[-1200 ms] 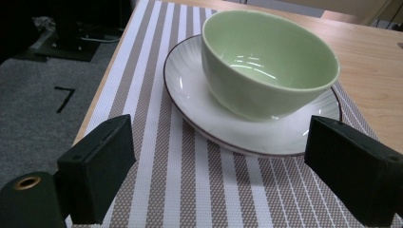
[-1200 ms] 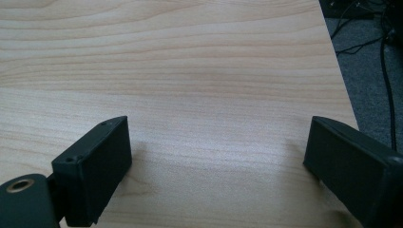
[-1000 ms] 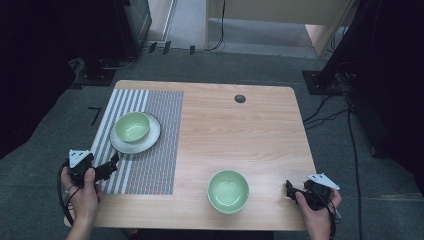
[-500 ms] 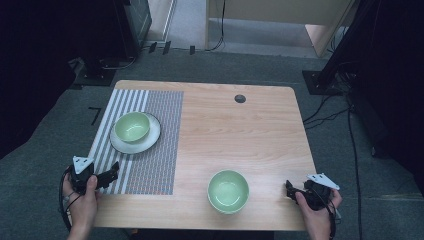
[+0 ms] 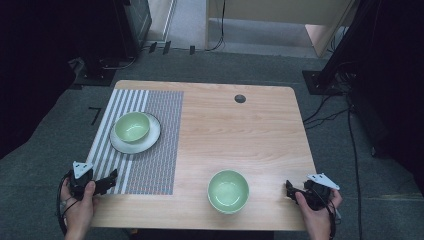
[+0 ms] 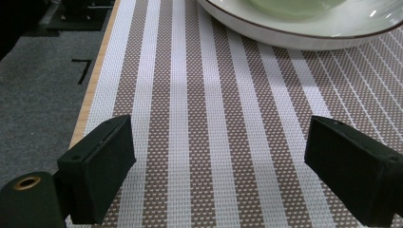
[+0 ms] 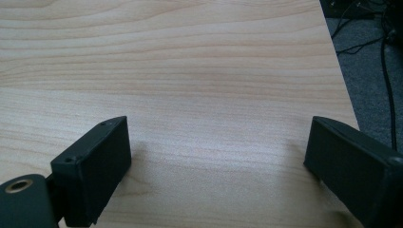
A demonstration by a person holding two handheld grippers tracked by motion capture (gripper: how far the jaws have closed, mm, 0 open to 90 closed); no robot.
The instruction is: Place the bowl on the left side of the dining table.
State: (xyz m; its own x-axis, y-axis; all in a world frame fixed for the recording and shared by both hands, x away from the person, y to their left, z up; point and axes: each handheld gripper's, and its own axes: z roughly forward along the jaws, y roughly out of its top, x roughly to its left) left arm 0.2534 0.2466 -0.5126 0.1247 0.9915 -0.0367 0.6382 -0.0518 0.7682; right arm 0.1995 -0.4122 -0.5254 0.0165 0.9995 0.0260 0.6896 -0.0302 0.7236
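table bears mat, bowl

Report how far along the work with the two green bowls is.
Done: one green bowl sits on the white plate on the striped mat. In hand: nothing; the left gripper hovers open over the mat's near edge, and the right gripper is open at the table's near right corner. Left: the second green bowl stands alone on bare wood, untouched.

Wooden table lies beneath and ahead of the right-hand jaws, with black cables on grey carpet beyond their right side. A black tape mark sits ahead-left of the left-hand jaws.
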